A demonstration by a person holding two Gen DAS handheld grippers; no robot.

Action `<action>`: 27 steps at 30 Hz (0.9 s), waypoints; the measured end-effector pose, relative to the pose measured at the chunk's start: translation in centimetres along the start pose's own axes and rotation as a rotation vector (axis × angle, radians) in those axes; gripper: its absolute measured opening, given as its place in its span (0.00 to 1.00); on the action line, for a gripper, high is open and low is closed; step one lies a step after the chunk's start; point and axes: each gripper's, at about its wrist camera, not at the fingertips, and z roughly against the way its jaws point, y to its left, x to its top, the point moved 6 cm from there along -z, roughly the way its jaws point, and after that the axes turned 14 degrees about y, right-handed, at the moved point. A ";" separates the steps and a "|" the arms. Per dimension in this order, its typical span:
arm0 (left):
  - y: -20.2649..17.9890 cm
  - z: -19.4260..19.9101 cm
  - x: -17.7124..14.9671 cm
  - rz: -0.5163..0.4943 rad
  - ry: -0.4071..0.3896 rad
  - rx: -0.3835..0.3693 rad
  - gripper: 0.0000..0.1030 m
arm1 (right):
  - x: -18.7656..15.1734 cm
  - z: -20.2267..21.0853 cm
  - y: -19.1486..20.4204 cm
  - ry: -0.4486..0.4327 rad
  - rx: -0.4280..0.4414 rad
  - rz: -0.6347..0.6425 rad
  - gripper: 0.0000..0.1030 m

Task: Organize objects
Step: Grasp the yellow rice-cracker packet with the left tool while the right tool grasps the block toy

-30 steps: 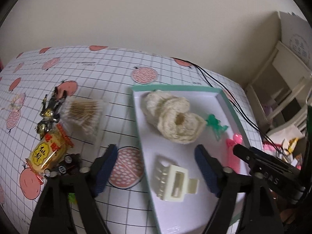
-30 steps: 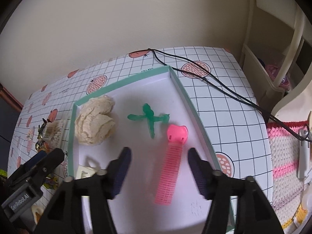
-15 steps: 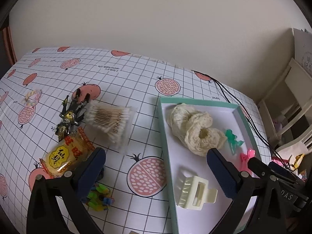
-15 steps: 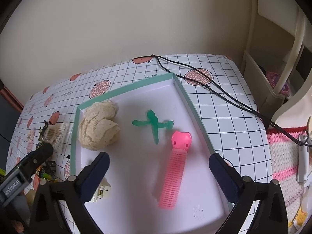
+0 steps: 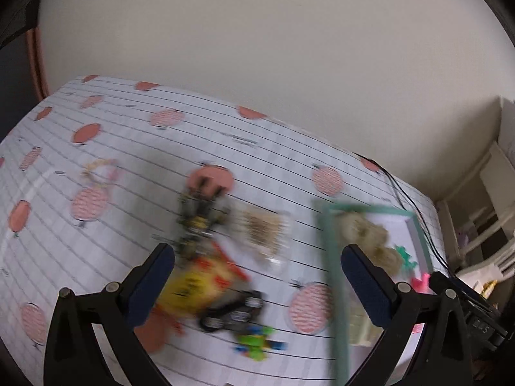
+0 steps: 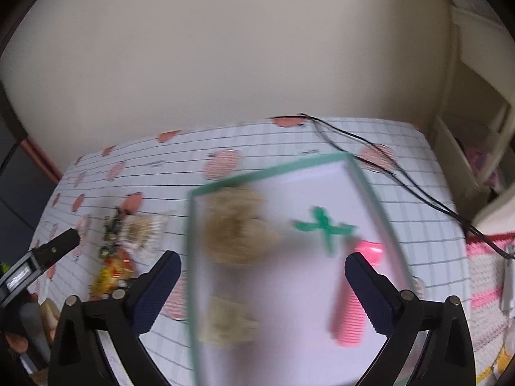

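Both views are blurred by motion. A white tray with a green rim [image 6: 273,172] holds a cream scrunchie [image 6: 236,226], a green clip [image 6: 325,225], a pink comb [image 6: 355,308] and a cream claw clip [image 6: 225,321]. My right gripper [image 6: 262,289] is open and empty above the tray. My left gripper [image 5: 257,284] is open and empty above a loose pile: a yellow snack pack [image 5: 196,284], a bag of cotton swabs [image 5: 264,231], a dark figurine [image 5: 198,217], a black item [image 5: 231,312] and a green toy [image 5: 257,342].
The table has a grid cloth with pink fruit prints [image 5: 96,199]. A small ring-shaped item [image 5: 99,169] lies at the left. A black cable [image 6: 386,167] runs past the tray's far corner. White shelves [image 6: 476,135] stand to the right.
Both grippers have swung left and pulled back. The left view now centres on the loose pile instead of the tray. Both grippers opened wide over the last second.
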 end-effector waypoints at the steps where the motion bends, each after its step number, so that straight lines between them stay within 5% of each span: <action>1: 1.1 0.2 0.2 0.013 -0.002 0.009 1.00 | 0.1 -0.1 1.1 0.001 0.010 0.014 1.00; 12: 12.1 0.8 0.3 0.168 0.024 0.063 1.00 | -1.9 -3.8 11.6 0.100 0.062 0.193 1.00; 27: 9.0 -3.9 -0.9 0.053 0.134 0.012 1.00 | -6.3 -9.2 15.6 0.288 0.013 0.354 1.00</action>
